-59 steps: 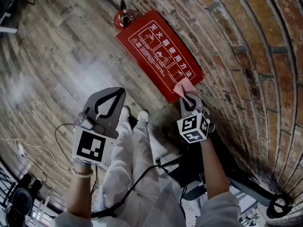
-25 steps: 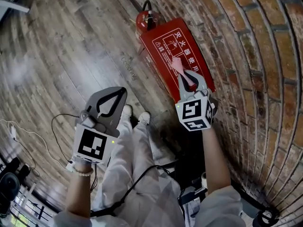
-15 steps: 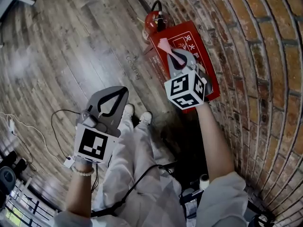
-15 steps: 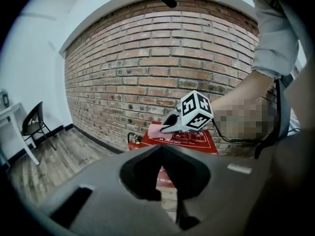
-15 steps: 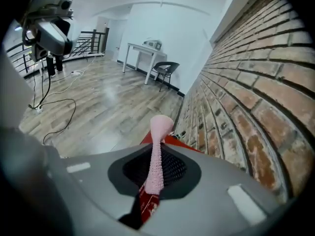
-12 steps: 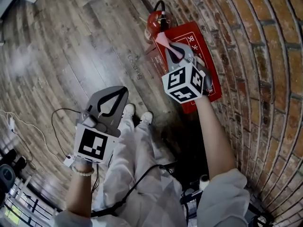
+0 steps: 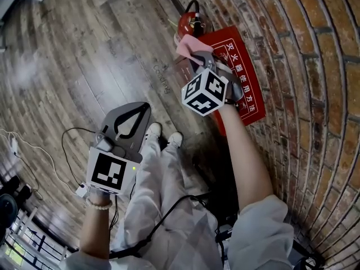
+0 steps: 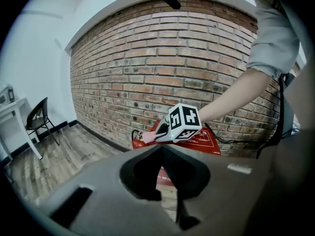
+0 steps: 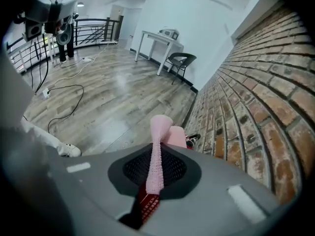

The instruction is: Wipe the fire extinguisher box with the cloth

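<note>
One red fire extinguisher box [image 7: 241,77] stands on the wooden floor [image 7: 84,55] against the brick wall [image 7: 304,66], its top printed with white instructions. A pink cloth [image 7: 188,45] sits at the box's far end, by the corner nearest the red extinguisher [image 7: 190,22] that stands just beyond it. The right gripper [image 7: 201,58] reaches out over the lid with its jaws pinching the cloth, which sticks out ahead in a folded flap. Whether the cloth presses on the lid or hangs just above the edge is not clear. The left gripper [image 7: 140,110] is held back near the person's legs, well apart from the box, jaws pressed together on nothing. The wipe looks under way, with the cloth at the lid's far end. The front and sides are probably still to do, and no cleaned patch can be told apart.
</note>
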Motion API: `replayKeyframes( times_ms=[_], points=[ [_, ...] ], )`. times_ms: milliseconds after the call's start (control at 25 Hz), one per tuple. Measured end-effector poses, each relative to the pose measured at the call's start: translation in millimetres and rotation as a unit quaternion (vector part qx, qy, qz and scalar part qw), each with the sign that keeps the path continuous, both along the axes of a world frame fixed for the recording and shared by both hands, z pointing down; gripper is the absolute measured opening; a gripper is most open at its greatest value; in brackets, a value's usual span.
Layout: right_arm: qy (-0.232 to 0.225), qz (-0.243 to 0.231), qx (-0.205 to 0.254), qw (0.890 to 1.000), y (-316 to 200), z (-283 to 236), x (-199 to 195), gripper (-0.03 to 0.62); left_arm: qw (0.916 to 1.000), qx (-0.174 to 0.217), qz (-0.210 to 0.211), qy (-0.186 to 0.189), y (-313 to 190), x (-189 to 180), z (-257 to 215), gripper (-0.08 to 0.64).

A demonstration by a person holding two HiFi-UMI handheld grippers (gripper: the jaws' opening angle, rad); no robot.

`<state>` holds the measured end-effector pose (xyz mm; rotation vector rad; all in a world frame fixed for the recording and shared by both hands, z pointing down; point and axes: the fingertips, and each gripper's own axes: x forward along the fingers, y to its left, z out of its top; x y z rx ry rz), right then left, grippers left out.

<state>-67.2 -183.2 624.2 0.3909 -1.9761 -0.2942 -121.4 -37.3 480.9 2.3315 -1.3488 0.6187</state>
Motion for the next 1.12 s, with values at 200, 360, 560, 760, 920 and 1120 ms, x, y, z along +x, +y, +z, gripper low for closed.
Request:
replayKeyframes(
  times_ms=[200, 360, 560, 760, 920, 1120],
  points=[
    [-0.001, 0.016, -0.010, 1.000, 5, 7, 8, 0.028, 1.0000, 0.001, 0.007, -0.001, -2, 5, -1, -0.002],
    [-0.005, 0.026, -0.015, 1.000, 11, 9, 18, 0.028, 0.9999, 0.002, 0.015, -0.002, -2, 10, -1, -0.002],
    [-0.015, 0.040, -0.025, 0.999, 24, 10, 36, 0.028, 0.9997, 0.003, 0.023, -0.001, -2, 19, -2, -0.002],
    [-0.016, 0.048, -0.031, 0.998, 41, 9, 56, 0.029, 0.9994, 0.004, 0.033, 0.000, 0, 28, -5, -0.002],
    [-0.025, 0.070, -0.034, 0.997, 54, 9, 74, 0.028, 0.9991, 0.006, 0.042, 0.001, 2, 37, -6, -0.002],
    [-0.028, 0.075, -0.042, 0.996, 79, 10, 95, 0.028, 0.9986, 0.007, 0.053, 0.002, 6, 50, -9, -0.002]
  ],
)
